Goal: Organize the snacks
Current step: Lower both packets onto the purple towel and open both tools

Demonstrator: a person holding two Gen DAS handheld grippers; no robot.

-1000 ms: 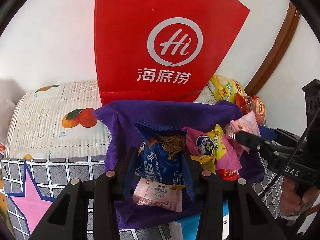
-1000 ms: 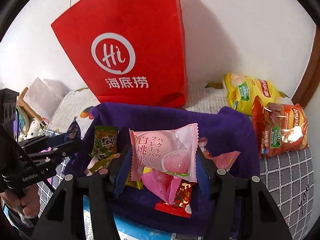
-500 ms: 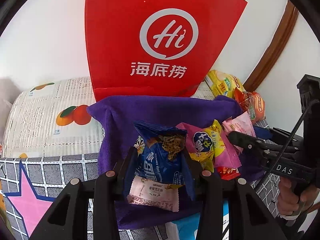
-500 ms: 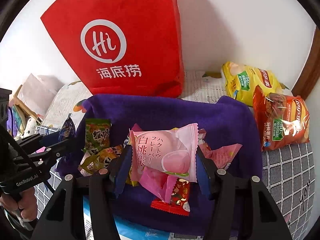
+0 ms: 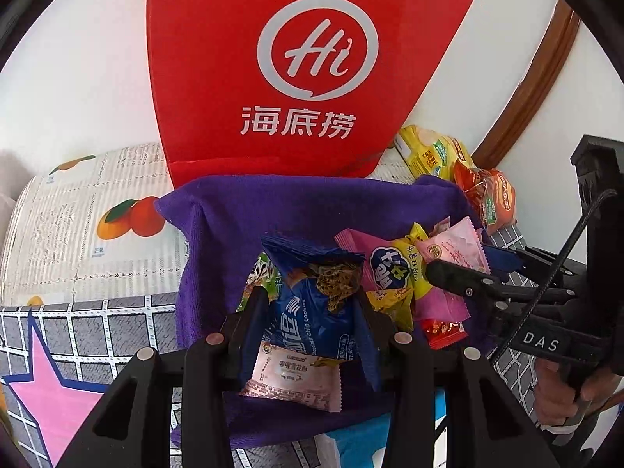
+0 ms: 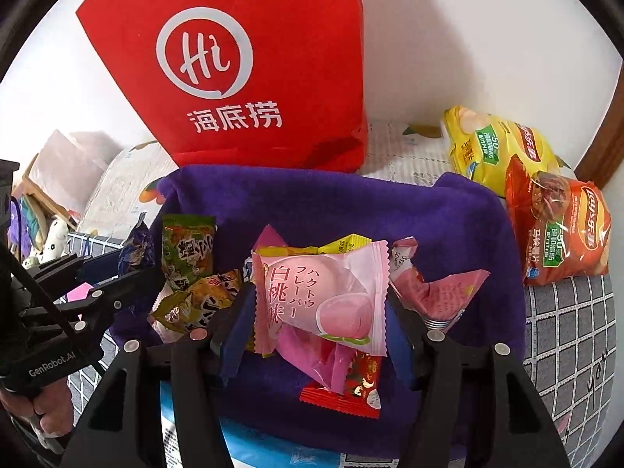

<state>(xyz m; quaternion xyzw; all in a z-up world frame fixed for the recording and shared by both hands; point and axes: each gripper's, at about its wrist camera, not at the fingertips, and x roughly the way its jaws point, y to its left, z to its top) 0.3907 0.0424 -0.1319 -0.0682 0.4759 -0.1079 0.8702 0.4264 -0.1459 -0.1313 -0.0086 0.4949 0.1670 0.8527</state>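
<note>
Left hand-held gripper (image 5: pixel 312 312) clamps blue cookie packet (image 5: pixel 312 312); right hand-held gripper (image 6: pixel 318 312), jaws just widening, brackets pink peach packet (image 6: pixel 319 296). Next, probably: carry both forward into red bag (image 6: pixel 241 66).

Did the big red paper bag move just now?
No. The big red paper bag still stands right behind the back edge of the purple towel, as before.

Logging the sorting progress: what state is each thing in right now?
left gripper, closed on blue cookie packet
right gripper, closed on pink peach packet, jaws just eased wider
purple towel, spread out, loose snack packets piled on it
red paper bag, upright behind the towel
orange chip bag, sealed, lying beside the towel
</note>
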